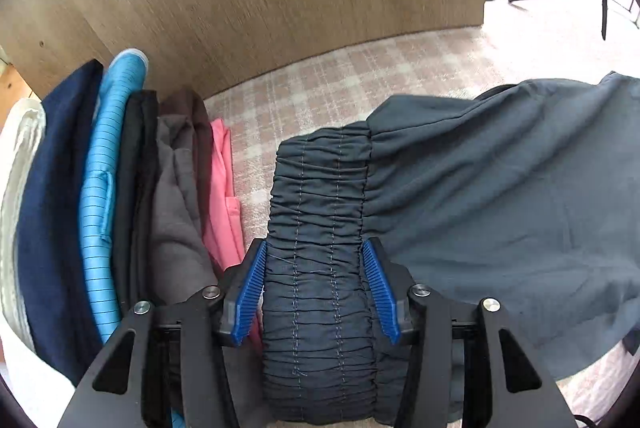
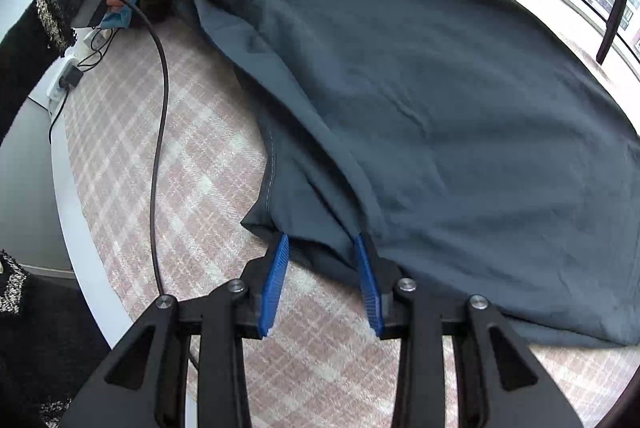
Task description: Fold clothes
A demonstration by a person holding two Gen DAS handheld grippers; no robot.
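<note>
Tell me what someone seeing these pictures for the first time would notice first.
The big dark grey garment spread over the pink plaid cloth, filling most of the right wrist view. Next, its gathered waistband running between the open blue fingers of the left gripper, while the right gripper straddles the hem at the other end. Last, the row of folded clothes at the left of the left wrist view.

My left gripper and my right gripper look alike: matte black angular arms with triangular cut-outs, round silver screws at the joints, and bright blue ribbed pads lining the inner faces of the fingers. Seen from the right wrist, the left unit carries grey housing, small white lettering on a black bar, and a dark cable. My sleeve is black with a speckled knit cuff.
</note>
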